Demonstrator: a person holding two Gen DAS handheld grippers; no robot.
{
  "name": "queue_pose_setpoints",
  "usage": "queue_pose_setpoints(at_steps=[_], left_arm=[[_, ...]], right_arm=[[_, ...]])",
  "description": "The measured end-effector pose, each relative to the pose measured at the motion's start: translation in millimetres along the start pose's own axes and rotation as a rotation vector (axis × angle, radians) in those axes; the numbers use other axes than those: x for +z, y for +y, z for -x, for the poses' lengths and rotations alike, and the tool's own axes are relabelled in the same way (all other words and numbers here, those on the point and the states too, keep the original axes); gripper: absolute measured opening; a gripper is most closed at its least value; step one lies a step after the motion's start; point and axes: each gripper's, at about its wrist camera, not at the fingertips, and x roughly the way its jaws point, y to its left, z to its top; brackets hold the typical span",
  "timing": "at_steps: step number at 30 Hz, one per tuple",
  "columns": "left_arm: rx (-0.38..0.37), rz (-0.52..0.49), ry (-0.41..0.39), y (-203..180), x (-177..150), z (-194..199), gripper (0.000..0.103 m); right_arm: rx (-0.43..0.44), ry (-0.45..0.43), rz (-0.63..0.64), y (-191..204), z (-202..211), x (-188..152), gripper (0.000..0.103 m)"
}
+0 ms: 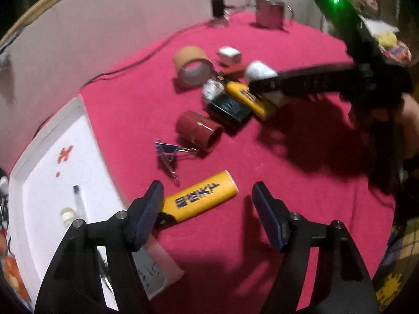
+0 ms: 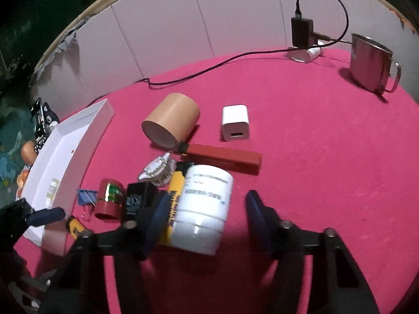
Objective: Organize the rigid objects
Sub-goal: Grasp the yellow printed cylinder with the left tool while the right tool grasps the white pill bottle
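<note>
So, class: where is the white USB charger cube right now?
In the right wrist view, the white charger cube stands centre on the red cloth, just right of the cardboard tube and behind the red bar.

A yellow lighter (image 1: 201,199) with blue print lies flat on the near red cloth. Farther off cluster a white bottle (image 2: 203,209) on its side, a second yellow lighter (image 1: 250,99), a red cylinder (image 1: 199,130) and a brown tape roll (image 1: 193,65).

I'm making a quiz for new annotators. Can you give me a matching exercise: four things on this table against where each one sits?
Things:
1. steel mug
2. white bottle
3. yellow lighter
4. white tray

Places:
A. between the right gripper's jaws
B. far right corner
C. between the left gripper's jaws
D. left edge of the red cloth

Pairs: 1-B, 2-A, 3-C, 4-D
</note>
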Motion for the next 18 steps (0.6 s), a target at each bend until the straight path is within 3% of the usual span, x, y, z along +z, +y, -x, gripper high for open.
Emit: queue_pose_setpoints(at_steps=[3,13,18], left_arm=[[0.010,-0.061,0.058,-4.4,4.0,-10.5,0.071],[-0.020,0.002,0.107,-1.7,3.9,-7.7,0.071],[-0.145,-0.006,0.124,-19.7,1.2,-9.1,0.071]], right_arm=[[0.051,0.000,-0.051,-13.9,3.7,-1.0,0.048],[0.081,-0.021,-0.056,-18.3,4.9,-2.7,0.043],[0.098,-0.024,-0.078,-23.1,4.8,-2.6,0.041]])
